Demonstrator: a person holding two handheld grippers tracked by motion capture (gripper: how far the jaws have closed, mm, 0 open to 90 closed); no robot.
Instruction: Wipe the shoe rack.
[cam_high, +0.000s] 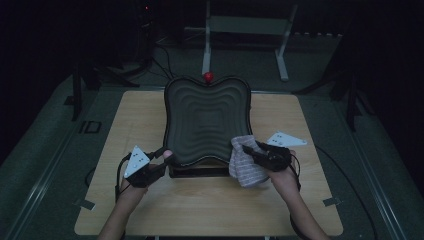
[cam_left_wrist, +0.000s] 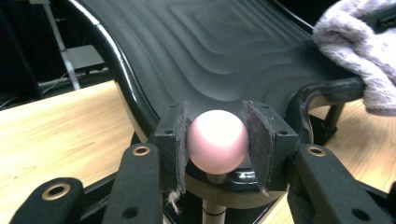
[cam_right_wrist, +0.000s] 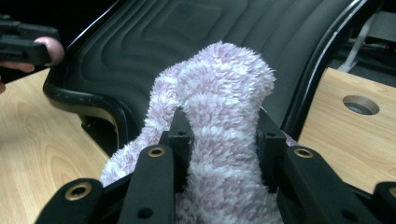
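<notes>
On the wooden table (cam_high: 200, 200), left tongs (cam_left_wrist: 217, 140) clamp a pink knob (cam_left_wrist: 217, 142); right tongs (cam_right_wrist: 219, 135) pinch a fuzzy cloth (cam_right_wrist: 224, 93) (striped).

Your right gripper (cam_right_wrist: 218, 135) covers the middle of the fluffy cloth (cam_right_wrist: 224, 84); its lower end is cut off at the frame's bottom. In the high view, the room behind the table (cam_high: 150, 210) is too dark to read. The pink knob's (cam_left_wrist: 217, 141) stem runs out at the bottom edge.

left tongs (cam_high: 162, 159) clamped, right tongs (cam_high: 252, 150) clamped, forearms angled inward
</notes>
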